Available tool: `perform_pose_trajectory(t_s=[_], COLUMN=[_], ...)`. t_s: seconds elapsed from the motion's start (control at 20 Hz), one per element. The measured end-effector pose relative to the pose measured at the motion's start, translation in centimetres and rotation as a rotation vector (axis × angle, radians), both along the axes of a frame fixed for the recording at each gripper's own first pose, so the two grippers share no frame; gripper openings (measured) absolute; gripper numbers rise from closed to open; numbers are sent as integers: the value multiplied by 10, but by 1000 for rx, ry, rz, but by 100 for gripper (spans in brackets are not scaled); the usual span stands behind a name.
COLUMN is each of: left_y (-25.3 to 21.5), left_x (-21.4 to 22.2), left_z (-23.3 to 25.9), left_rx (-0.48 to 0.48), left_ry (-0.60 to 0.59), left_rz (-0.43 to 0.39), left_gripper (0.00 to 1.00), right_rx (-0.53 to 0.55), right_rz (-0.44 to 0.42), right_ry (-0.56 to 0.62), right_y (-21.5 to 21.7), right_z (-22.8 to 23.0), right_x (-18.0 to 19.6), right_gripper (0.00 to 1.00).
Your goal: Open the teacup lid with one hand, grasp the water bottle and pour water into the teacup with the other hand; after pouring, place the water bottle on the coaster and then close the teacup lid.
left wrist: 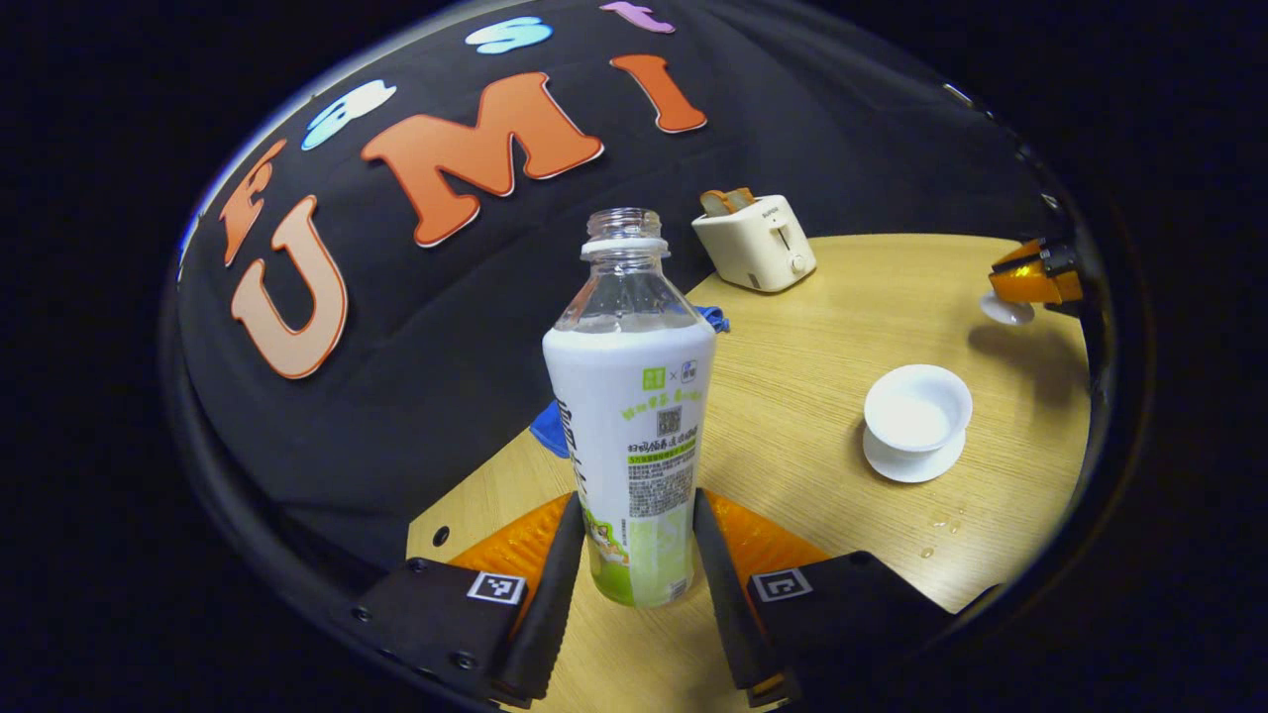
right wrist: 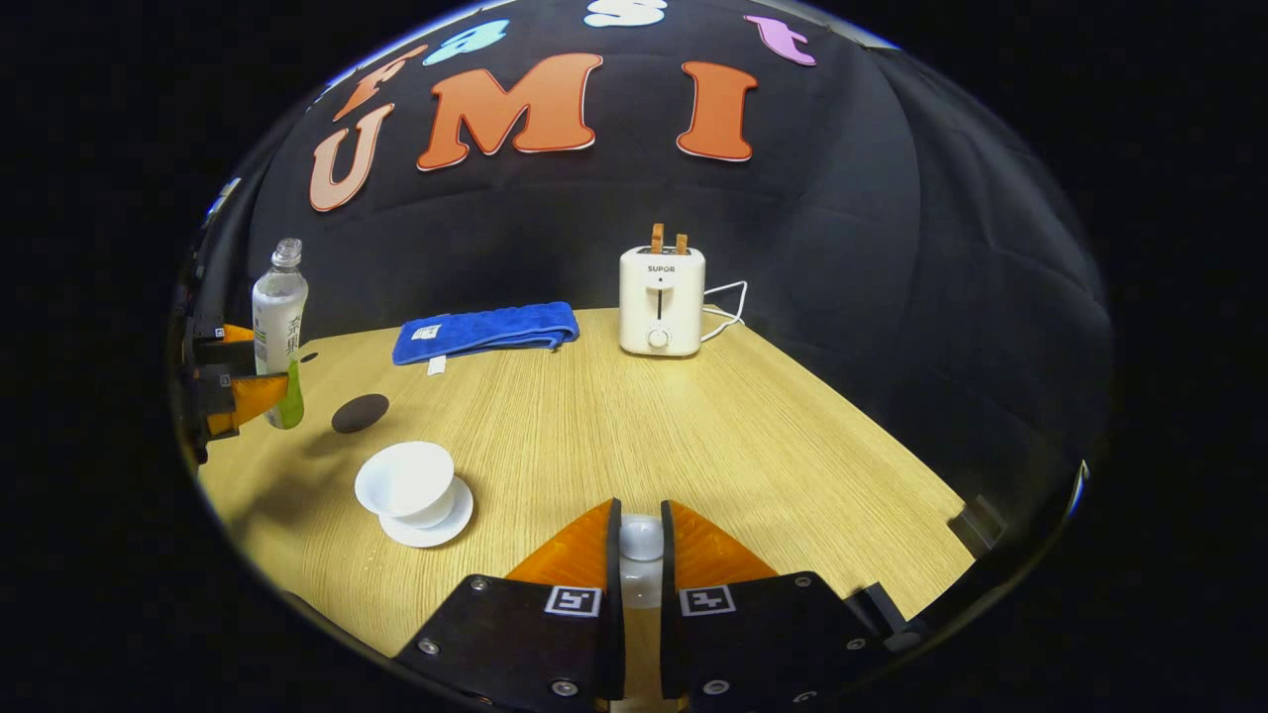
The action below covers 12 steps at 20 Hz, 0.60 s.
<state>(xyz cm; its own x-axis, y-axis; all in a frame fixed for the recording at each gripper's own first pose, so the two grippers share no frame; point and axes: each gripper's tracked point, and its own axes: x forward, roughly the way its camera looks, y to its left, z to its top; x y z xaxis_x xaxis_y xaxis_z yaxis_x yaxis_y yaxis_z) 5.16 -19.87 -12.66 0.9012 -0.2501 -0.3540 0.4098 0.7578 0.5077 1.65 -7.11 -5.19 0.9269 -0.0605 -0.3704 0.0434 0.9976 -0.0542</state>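
Water bottle [left wrist: 630, 416]: uncapped, upright, clamped low on its label between the left gripper [left wrist: 634, 555] jaws, above the surface [left wrist: 812, 327].
Lid [right wrist: 641, 543]: white, pinched between the right gripper [right wrist: 635, 555] jaws, which are clenched on it.
Teacup [right wrist: 406, 482]: open, white, standing on its saucer [right wrist: 436, 523] on the wood surface.
Coaster [right wrist: 360, 413]: dark disc, bare, between bottle and teacup.
Droplets [left wrist: 941, 525]: beside the saucer.
Further off: blue towel [right wrist: 485, 332] and toaster [right wrist: 661, 300] near the wall.

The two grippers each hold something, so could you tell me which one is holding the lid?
The right gripper pinches the small white lid; the left gripper clasps the water bottle instead.
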Motion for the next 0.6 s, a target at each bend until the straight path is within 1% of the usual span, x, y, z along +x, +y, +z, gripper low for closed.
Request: perform_pose_trajectory(t_s=[0.1, 0.15, 0.2, 0.25, 0.45, 0.5, 0.55, 0.6], left_y=[-5, -8, -12, -14, -35, -41, -45, -49], left_x=[1, -1, 0, 1, 19, 24, 25, 24], left_z=[-3, -4, -4, -2, 2, 1, -3, -5], left_rx=[-61, -107, -149, -182, -349, -396, -427, -457], left_ry=[22, 36, 44, 39, 28, 30, 40, 43], left_rz=[19, 20, 19, 19, 13, 11, 17, 21], left_gripper=[65, 65, 68, 65, 65, 72, 65, 65], right_rx=[5, 3, -4, -7, -8, -9, -10, -10], right_rz=[-1, -1, 0, 1, 0, 0, -1, -1], right_ry=[4, 9, 11, 11, 19, 21, 23, 25], right_y=[2, 3, 4, 5, 10, 11, 12, 12], right_z=[-1, -2, -2, -1, -2, -3, -2, -3], right_x=[2, 2, 3, 4, 9, 11, 12, 13], right_gripper=[14, 14, 14, 14, 14, 14, 14, 14])
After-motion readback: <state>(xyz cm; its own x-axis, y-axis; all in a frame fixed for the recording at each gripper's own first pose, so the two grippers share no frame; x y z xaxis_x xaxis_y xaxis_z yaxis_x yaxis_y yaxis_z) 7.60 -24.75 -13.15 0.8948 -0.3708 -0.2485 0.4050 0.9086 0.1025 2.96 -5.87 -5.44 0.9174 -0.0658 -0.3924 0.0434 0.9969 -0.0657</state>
